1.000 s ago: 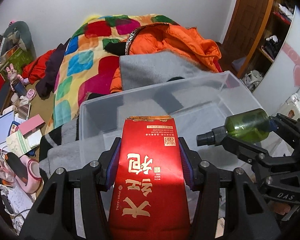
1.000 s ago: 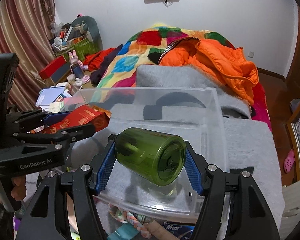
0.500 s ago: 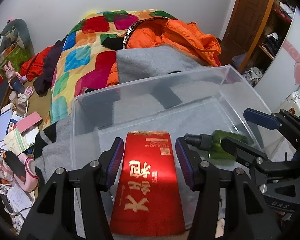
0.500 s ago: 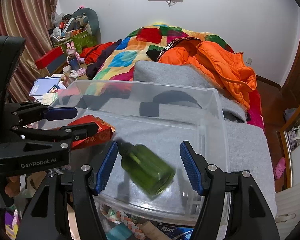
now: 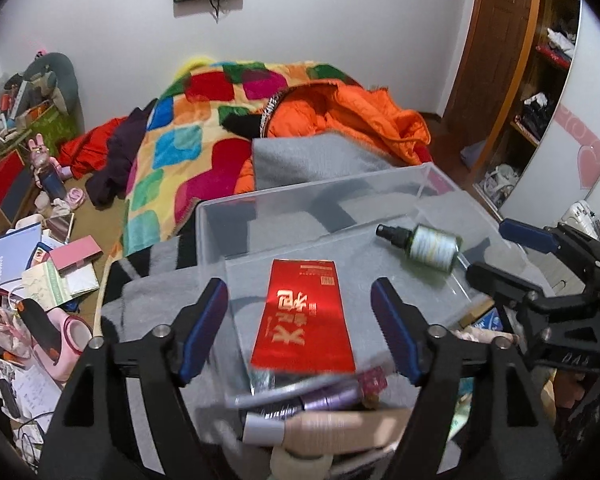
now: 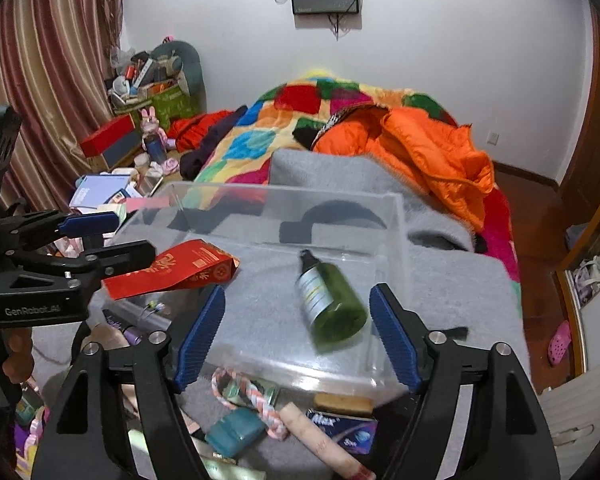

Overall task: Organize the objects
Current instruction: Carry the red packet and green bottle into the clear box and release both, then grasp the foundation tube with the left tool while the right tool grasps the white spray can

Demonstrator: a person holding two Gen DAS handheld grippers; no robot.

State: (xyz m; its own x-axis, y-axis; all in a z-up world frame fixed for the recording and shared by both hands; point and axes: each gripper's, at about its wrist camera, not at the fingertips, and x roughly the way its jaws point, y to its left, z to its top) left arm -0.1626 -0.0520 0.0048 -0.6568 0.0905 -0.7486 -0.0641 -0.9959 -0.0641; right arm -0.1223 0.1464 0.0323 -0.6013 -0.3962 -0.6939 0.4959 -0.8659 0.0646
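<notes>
A clear plastic bin (image 5: 212, 216) (image 6: 396, 216) stands on a grey blanket. A red box with gold characters (image 5: 304, 316) (image 6: 172, 270) lies in the bin's near left part. A green spray bottle (image 5: 424, 244) (image 6: 328, 300) lies on its side in the bin's right part. My left gripper (image 5: 300, 332) is open and empty, above the bin's near edge with the red box between its fingers' line of sight. My right gripper (image 6: 296, 340) is open and empty, just behind the bottle.
Loose items lie on the blanket in front of the bin: a braided rope (image 6: 256, 396), a teal case (image 6: 236, 432), a purple tube (image 5: 320, 400), a blue "Max" box (image 6: 340, 428). Behind are a patchwork quilt (image 5: 204, 120) and an orange jacket (image 6: 432, 152). Clutter covers the floor at left.
Both grippers opened and let go: the red box and the green bottle dropped into the bin. Both grippers then drew back toward me and opened wider.
</notes>
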